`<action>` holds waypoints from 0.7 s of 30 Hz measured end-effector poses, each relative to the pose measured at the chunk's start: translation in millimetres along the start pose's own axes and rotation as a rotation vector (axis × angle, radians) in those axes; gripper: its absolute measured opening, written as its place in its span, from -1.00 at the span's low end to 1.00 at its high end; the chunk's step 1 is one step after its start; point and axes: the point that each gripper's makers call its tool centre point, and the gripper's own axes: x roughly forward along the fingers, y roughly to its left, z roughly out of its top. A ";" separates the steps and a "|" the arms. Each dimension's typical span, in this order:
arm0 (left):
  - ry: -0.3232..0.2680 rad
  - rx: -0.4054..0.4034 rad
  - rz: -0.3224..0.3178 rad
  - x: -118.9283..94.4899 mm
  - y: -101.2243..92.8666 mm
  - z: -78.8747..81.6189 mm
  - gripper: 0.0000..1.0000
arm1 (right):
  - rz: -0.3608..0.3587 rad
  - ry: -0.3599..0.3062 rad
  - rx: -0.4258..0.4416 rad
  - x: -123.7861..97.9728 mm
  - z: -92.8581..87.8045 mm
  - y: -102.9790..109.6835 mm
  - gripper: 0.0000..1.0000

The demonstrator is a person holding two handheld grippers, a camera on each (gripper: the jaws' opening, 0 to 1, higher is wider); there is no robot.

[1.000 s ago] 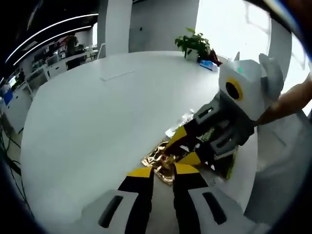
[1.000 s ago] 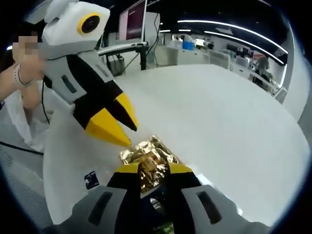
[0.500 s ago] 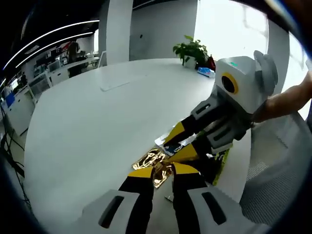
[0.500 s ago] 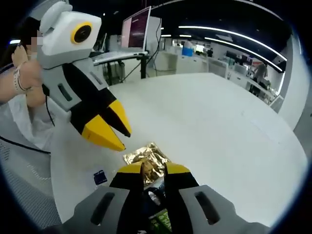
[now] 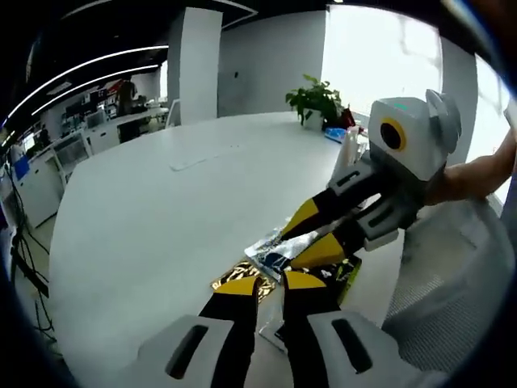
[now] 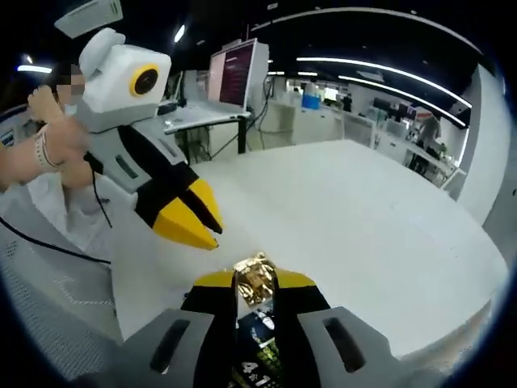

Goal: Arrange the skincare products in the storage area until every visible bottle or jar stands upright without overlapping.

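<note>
My right gripper (image 6: pixel 255 280) is shut on a small bundle of foil sachets. A crumpled gold sachet (image 6: pixel 256 279) sticks out between its yellow tips. A blue-printed one (image 6: pixel 260 325) and a green one (image 6: pixel 249 372) lie further back between the jaws. In the left gripper view the same gripper (image 5: pixel 317 234) reaches in from the right, with a silver-blue sachet (image 5: pixel 275 250), a green sachet (image 5: pixel 343 273) and the gold sachet (image 5: pixel 230 276) hanging from it above the table edge. My left gripper (image 5: pixel 271 284) has its jaws close together with nothing between them. It sits just left of the bundle (image 6: pixel 212 233).
A large white table (image 5: pixel 153 202) spreads ahead. A potted plant (image 5: pixel 317 90), a pale bottle (image 5: pixel 347 149) and a blue item (image 5: pixel 333 133) stand at its far side. A grey mesh chair (image 5: pixel 452 291) is on the right. A monitor (image 6: pixel 234 74) and a person's hand (image 6: pixel 52 149) are at the left.
The right gripper has lifted the sachet bundle off the table and pulled the gold sachet further into its jaws. The left gripper has come away from the gold sachet.
</note>
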 end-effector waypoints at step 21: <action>-0.058 0.050 0.014 -28.6 -37.4 21.0 -0.47 | -0.032 -0.081 0.003 -74.1 16.4 16.8 -0.44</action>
